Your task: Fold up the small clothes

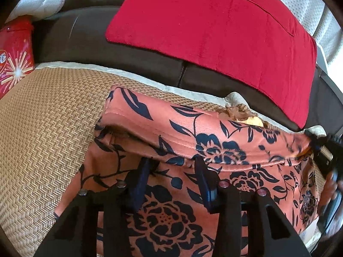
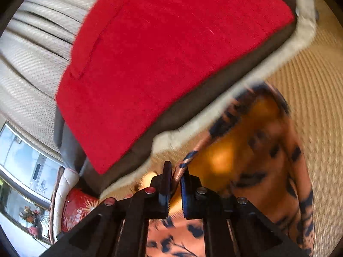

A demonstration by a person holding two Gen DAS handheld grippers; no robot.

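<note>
A salmon-pink garment with dark navy flowers (image 1: 193,141) lies on a woven straw mat (image 1: 42,132), its far part folded back toward me. My left gripper (image 1: 173,162) hangs open just above the cloth at the fold's edge, holding nothing. My right gripper (image 2: 176,172) is shut on an edge of the same garment (image 2: 268,160), lifting it so the cloth hangs and lets light through. The right gripper also shows at the right edge of the left wrist view (image 1: 321,147), pinching the garment's corner.
A red cushion (image 1: 214,27) leans on the dark brown sofa back (image 1: 81,36) behind the mat. A red box with a firework print (image 1: 15,57) stands at the far left. A white quilted cover (image 2: 32,60) lies beyond the cushion.
</note>
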